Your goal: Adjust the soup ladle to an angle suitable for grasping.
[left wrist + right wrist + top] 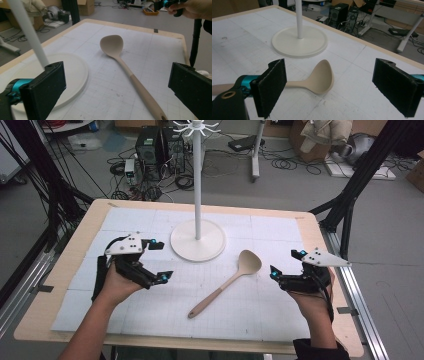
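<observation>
Spoon [227, 285] lies flat on the white gridded mat [150, 320] that covers the table [330, 320], bowl up and toward the far side, handle running back toward the person's edge and slanting to the left in the high view. Nothing touches it.

Landmark: the white stand [198, 240], a round flat base with a thin upright pole and a ring of hooks at the top. The spoon's bowl sits near the base's rim, on the right and nearer side of it, with a strip of bare mat between the two.

Left gripper [159, 261]: held over the mat just left of the stand's base, on the far side of the base from the spoon's bowl. Jaws stand wide apart, nothing between them. In the left gripper view the spoon [125, 67] lies ahead between the two black pads [43, 92], handle end nearest the camera (a small hole shows at the handle tip).

Right gripper [287, 261]: held well right of the stand, just right of the spoon's bowl and apart from it. Jaws wide, holding nothing. In the right gripper view the spoon's bowl [322, 77] lies on the mat ahead, between the pads [272, 87], with the stand's base [299, 41] behind it.
</observation>
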Demonstrator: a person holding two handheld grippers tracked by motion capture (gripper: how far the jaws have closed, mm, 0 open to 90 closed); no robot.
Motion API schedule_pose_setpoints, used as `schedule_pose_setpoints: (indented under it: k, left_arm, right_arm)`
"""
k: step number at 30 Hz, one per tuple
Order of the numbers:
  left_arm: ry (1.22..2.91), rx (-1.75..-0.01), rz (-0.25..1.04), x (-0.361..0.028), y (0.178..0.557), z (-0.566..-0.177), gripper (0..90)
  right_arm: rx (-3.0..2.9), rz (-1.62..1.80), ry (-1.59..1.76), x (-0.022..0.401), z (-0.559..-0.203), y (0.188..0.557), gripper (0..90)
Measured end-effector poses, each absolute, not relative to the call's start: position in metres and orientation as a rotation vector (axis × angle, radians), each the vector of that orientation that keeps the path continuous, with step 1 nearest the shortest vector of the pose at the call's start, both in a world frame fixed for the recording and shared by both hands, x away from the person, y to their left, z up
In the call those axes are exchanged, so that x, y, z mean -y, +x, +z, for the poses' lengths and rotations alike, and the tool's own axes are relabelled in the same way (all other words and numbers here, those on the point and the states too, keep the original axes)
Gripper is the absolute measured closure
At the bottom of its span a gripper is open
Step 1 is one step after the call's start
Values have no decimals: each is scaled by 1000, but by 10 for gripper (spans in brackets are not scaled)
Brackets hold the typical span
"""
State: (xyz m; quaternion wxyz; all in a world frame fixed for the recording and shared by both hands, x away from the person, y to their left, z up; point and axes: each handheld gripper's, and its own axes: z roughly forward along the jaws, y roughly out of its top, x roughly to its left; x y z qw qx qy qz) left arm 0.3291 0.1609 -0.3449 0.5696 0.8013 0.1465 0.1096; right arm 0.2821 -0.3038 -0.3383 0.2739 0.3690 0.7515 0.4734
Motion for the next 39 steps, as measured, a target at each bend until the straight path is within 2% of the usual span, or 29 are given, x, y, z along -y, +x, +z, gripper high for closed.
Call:
schedule_pose_setpoints:
  k: [20,30,35,36,38,39]
  left_arm:
    - [2000,-273,128,-84,340,-378,17]
    - [2169,-265,68,-34,341,-423,17]
    - [2272,-301,52,-21,342,-444,18]
    - [2290,-294,54,-20,342,-447,30]
    - [2294,-299,79,-18,340,-451,112]
    - [2288,-304,80,-17,340,-452,217]
  right_arm:
    - [-2002,1274,1012,310,-340,278,112]
    - [-2011,1263,1005,307,-340,280,112]
    - [-2014,1259,1000,305,-339,281,112]
    - [-2014,1258,998,305,-339,281,112]
    - [-2018,1255,999,305,-339,282,112]
    - [-2018,1255,1000,305,-339,282,112]
